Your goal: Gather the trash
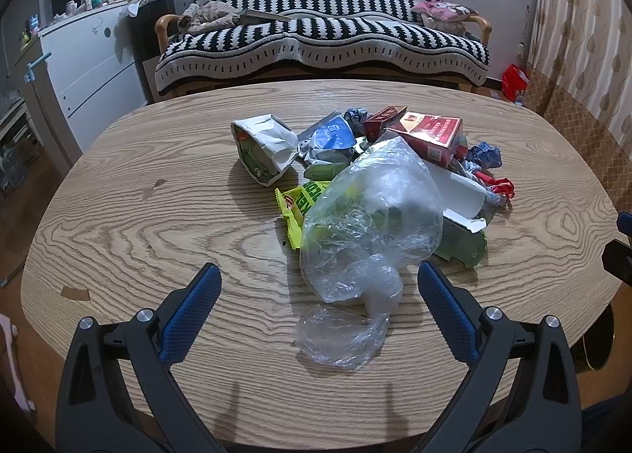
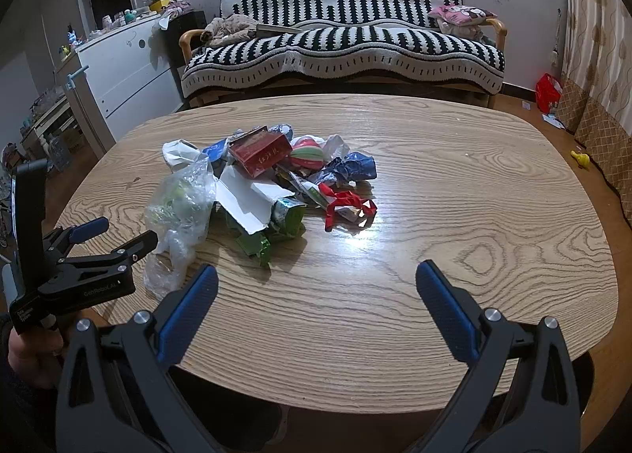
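At nine o'clock on our left wrist view we see the white dresser (image 1: 93, 57), and then the left tongs (image 1: 319, 287) standing wide apart over the wooden bench (image 1: 138, 223), gripping nothing. Between their blue pads lies the near end of a crumpled clear plastic bag (image 1: 367, 227), just beside the right pad, though whether it touches we cannot tell. The bag runs up toward twelve o'clock into the trash pile (image 1: 379, 160), the lot we are after: a torn white and green packet (image 1: 262, 146) at eleven, a yellow-green wrapper (image 1: 298, 202) under the bag, a red box (image 1: 430, 133) at one o'clock, and a red crumpled wrapper (image 1: 499, 186) at the pile's right edge. Behind the bench sits the striped sofa (image 1: 324, 34). In the right wrist view the left tongs (image 2: 124, 233) show at nine o'clock beside the bag (image 2: 179, 208), and the right tongs (image 2: 316, 287) also gape wide, empty, over bare bench (image 2: 474, 216), with the pile (image 2: 276, 180) well off at eleven o'clock (its red ribbon-like scrap (image 2: 347, 206) is the nearest piece).
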Demonstrator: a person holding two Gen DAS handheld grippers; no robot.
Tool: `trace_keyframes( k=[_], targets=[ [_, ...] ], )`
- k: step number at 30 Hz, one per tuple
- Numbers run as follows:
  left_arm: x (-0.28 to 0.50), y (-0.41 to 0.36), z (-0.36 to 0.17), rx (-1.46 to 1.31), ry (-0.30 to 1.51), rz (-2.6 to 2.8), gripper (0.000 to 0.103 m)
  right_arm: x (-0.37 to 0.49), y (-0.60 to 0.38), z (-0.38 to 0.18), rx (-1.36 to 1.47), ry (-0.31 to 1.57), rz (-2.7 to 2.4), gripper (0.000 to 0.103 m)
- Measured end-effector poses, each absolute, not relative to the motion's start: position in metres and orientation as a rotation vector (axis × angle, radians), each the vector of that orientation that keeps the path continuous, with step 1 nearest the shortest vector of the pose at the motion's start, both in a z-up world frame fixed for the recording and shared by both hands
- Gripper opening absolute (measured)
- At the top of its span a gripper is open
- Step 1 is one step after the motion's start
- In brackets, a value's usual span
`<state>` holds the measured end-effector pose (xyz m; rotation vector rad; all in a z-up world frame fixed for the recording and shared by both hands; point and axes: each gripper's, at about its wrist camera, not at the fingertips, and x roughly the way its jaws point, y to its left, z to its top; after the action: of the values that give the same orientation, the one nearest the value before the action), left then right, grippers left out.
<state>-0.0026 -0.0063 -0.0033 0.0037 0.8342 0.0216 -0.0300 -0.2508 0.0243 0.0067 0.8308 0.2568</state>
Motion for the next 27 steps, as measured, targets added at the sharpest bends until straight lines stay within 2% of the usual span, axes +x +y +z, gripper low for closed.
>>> trace_keyframes(
  k=[19,27],
  targets=[
    [-0.005,-0.014,-0.018,0.007,0.856,0.014,0.097,-0.028,-0.251,0.024,0.006,0.832,0.252,0.097],
    [0.018,-0.011,-0.039,-0.012,0.952,-0.05,0.097,-0.01,-0.255,0.019,0.034,0.838,0.232,0.097]
  ],
)
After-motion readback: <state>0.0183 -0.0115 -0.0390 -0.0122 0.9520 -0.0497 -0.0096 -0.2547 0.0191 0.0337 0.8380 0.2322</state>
